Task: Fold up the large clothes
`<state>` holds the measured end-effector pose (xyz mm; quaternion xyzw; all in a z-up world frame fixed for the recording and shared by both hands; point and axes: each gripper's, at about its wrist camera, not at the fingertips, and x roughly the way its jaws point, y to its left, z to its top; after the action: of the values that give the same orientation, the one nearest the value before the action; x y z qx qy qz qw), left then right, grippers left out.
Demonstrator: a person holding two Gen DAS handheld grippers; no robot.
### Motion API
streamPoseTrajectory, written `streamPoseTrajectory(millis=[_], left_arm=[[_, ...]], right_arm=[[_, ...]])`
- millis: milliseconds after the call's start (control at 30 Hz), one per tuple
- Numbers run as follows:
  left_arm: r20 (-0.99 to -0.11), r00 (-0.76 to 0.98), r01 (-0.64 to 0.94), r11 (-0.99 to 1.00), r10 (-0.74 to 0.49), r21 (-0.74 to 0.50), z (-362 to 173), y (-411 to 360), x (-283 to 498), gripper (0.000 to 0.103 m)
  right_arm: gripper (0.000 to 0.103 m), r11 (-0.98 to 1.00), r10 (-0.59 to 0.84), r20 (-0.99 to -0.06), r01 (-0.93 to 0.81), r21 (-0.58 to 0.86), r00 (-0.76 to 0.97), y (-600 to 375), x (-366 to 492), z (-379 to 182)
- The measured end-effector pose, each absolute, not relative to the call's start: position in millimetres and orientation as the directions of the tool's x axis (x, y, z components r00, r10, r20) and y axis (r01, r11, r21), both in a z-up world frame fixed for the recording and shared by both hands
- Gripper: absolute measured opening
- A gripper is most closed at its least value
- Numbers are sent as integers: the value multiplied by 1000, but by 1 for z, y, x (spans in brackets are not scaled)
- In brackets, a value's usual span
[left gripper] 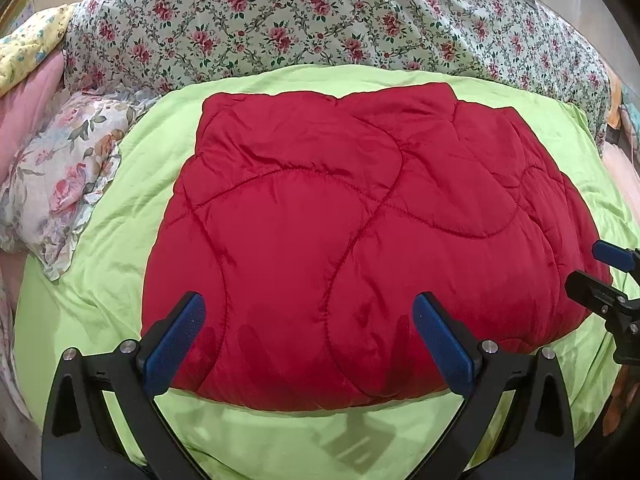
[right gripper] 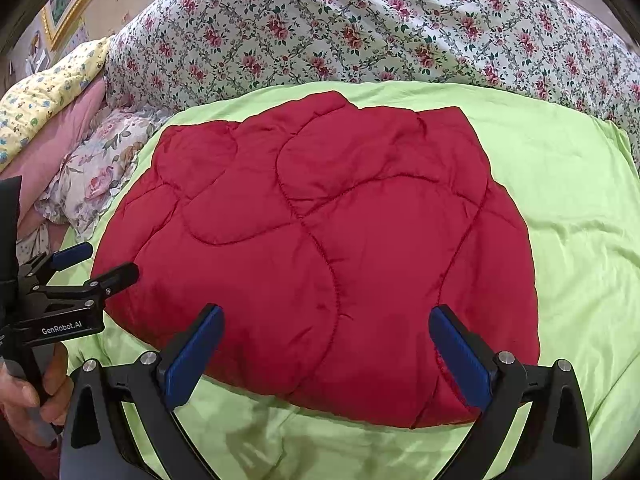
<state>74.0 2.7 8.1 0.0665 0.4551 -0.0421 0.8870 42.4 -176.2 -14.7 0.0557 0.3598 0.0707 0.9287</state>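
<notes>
A red quilted garment (left gripper: 352, 232) lies folded into a thick rounded block on a lime green sheet (left gripper: 132, 208); it also shows in the right wrist view (right gripper: 320, 256). My left gripper (left gripper: 308, 320) is open and empty, hovering over the block's near edge. My right gripper (right gripper: 326, 332) is open and empty over the near right part. The right gripper shows at the right edge of the left wrist view (left gripper: 600, 272). The left gripper shows at the left of the right wrist view (right gripper: 96, 262), held by a hand.
A large floral duvet (left gripper: 320, 20) is heaped behind the green sheet (right gripper: 560, 208). A pale floral pillow (left gripper: 60, 184) and pink and yellow bedding (right gripper: 48, 92) lie at the left.
</notes>
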Motion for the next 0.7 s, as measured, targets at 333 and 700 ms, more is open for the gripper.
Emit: streamPoseTrajectory(millis=[333, 700], left_arm=[[-812, 583, 135, 988, -19, 75, 10, 3, 73, 103], [-807, 591, 132, 988, -12, 82, 12, 2, 73, 103]], right_arm=[[103, 984, 171, -659, -88, 157, 733, -178, 42, -14], [103, 984, 171, -658, -89, 156, 733, -178, 42, -14]])
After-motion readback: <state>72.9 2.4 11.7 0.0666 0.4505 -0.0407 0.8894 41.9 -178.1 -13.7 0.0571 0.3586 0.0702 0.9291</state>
